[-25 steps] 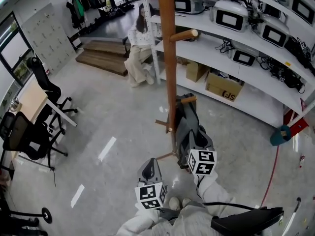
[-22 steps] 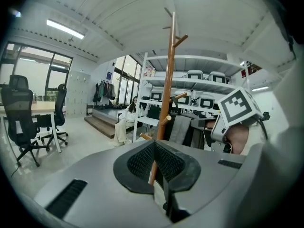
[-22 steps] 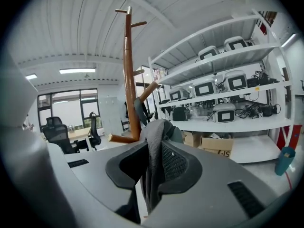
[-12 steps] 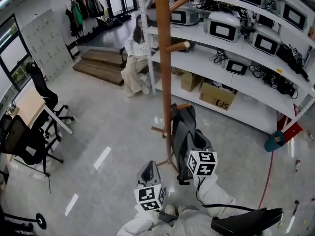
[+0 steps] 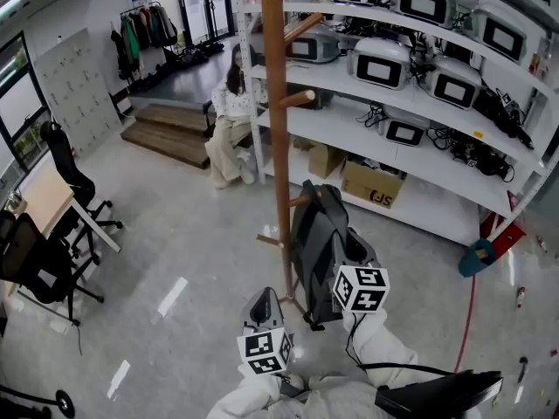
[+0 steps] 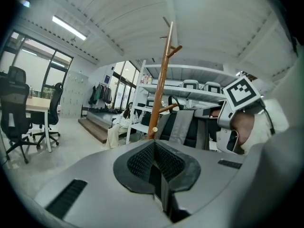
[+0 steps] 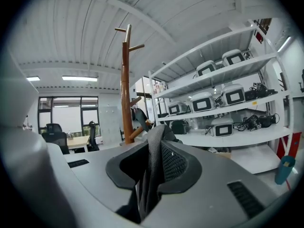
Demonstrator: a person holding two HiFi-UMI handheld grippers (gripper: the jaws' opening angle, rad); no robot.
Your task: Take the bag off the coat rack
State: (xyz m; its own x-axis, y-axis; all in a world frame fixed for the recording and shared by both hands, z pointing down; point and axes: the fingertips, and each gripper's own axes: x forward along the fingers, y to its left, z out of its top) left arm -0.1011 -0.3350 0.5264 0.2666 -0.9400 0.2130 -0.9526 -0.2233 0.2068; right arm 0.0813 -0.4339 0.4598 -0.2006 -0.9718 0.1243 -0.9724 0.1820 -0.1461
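Currently: the right gripper (image 7: 154, 167) has its jaws nearly together, clamped on a mesh strap (image 7: 153, 141) of the backpack (image 5: 313, 234). The webbing rises out of the pads and fills the narrow gap between them.

Left gripper (image 6: 159, 170): jaws fully together, nothing in them. It sits nearer to me and to the left of the right one, apart from the backpack.

The backpack, black with grey panels, hangs upright just to the right of the wooden coat rack (image 5: 275, 129). Its top is level with a low peg (image 5: 301, 202) that sticks out to the right of the pole. I cannot tell whether the carry loop sits on that peg.

Surroundings: on the far right, white shelving (image 5: 419, 157) carries white screen-fronted devices and cables, with a cardboard box (image 5: 371, 184) on its lowest shelf. A person (image 5: 229, 120) sits at the far side by the shelving's left end. At the left stand an office chair (image 5: 65, 160) and a desk (image 5: 44, 201).
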